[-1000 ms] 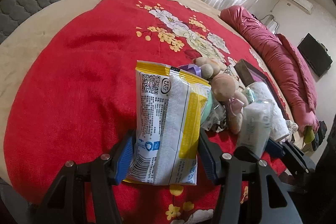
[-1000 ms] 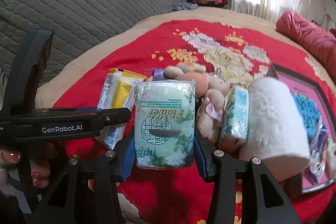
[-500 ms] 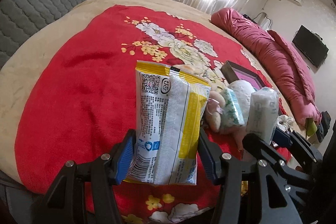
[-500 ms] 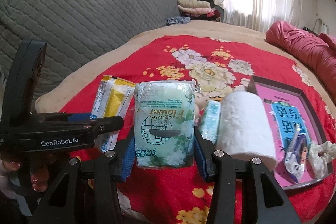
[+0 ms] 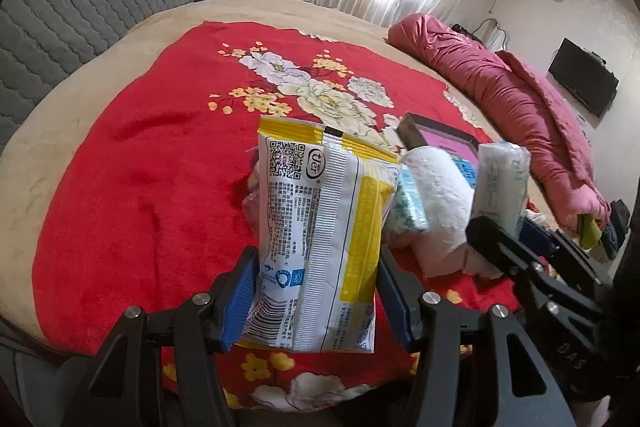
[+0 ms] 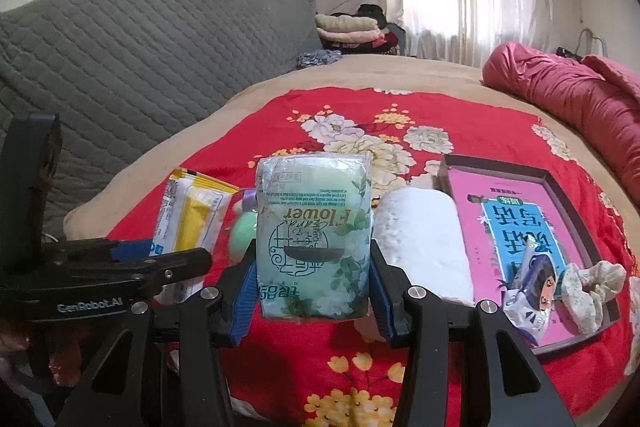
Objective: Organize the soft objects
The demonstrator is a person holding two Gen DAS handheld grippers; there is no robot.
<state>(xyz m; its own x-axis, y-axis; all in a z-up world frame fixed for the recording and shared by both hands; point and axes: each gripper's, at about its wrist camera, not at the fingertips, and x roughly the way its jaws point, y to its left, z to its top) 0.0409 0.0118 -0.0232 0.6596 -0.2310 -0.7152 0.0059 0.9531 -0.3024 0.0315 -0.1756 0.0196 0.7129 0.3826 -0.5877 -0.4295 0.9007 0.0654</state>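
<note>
The left gripper [image 5: 316, 301] is clamped on the lower sides of a yellow-and-white wipes packet [image 5: 320, 239], and the right gripper [image 6: 312, 301] squeezes a green floral tissue pack [image 6: 314, 239]. Both 2 packs hang above the red floral blanket [image 5: 140, 187], clear of it. They look light and soft, with smooth film that may slip, so a hold low across the sides seems good. A tray [image 6: 560, 183] lies just beside.
</note>
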